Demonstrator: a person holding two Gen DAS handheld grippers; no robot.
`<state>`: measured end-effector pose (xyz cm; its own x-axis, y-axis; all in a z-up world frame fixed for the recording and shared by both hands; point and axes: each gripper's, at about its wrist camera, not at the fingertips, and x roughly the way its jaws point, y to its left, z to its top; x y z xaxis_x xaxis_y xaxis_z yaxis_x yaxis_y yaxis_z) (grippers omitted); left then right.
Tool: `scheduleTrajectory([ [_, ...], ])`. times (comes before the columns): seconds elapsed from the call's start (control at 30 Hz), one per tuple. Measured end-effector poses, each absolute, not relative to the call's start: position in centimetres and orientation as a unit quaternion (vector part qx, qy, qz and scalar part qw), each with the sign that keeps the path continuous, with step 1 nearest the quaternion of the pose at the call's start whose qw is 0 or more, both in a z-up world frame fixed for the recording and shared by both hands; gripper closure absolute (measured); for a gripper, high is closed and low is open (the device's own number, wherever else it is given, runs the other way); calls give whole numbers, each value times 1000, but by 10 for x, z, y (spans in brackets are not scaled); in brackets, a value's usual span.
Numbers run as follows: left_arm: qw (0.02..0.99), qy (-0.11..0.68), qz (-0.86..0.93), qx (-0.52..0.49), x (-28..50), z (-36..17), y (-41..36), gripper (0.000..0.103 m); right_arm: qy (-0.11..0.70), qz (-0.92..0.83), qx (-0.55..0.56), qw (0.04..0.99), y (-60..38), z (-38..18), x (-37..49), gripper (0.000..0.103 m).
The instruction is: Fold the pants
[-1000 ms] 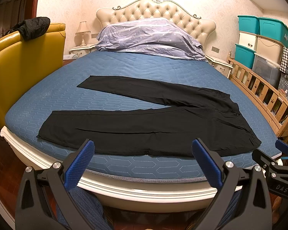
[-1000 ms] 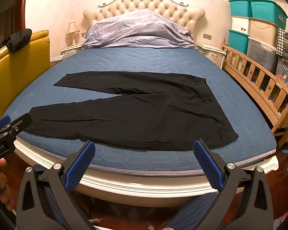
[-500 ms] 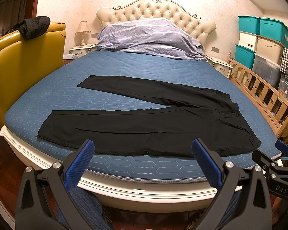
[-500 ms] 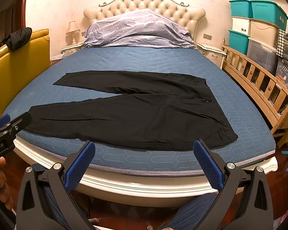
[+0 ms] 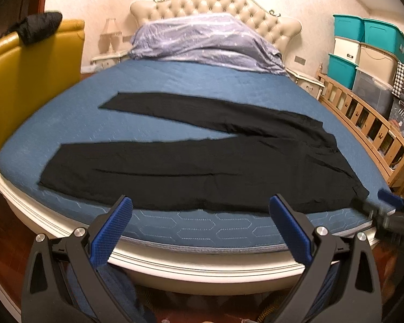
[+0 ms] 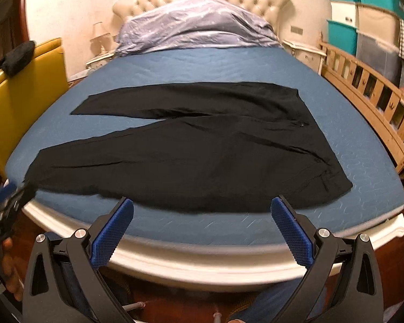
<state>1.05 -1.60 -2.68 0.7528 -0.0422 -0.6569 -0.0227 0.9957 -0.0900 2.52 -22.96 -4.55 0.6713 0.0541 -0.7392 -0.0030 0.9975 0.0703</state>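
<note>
Approach step: both the left gripper (image 5: 200, 224) and right gripper (image 6: 202, 226) gape wide, empty, short of the pants (image 5: 202, 172); next, grasp the near edge ahead.

Black pants (image 5: 202, 161) lie flat, unfolded — 2 legs splayed apart — on bed.

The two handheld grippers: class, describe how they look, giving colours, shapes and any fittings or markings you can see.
Left gripper and right gripper look alike: black plastic clamp-style arms with triangular cut-outs and round silver bolts at the pivots. Each finger ends in a blue pad with a fine dotted grip texture. No cables show; any lettering is too blurred to read.
</note>
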Motion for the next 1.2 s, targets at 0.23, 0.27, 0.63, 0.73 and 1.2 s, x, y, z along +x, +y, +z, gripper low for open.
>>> scheduleTrajectory([
  [0.23,902,425,30,-76,50,-86,10,1,455,-6,67,888,-349,-70,150,4],
  [0.27,900,427,35,-78,53,-89,14,1,459,-8,70,885,-363,-72,167,4],
  [0.63,883,456,88,-66,110,-110,46,1,511,-17,40,859,-471,-102,384,4],
  [0.73,882,457,96,-59,123,-111,50,1,529,-1,-23,849,-468,-114,427,4],
  [1.2,865,474,157,-43,140,-120,98,1,587,69,-79,803,-448,-171,518,7],
])
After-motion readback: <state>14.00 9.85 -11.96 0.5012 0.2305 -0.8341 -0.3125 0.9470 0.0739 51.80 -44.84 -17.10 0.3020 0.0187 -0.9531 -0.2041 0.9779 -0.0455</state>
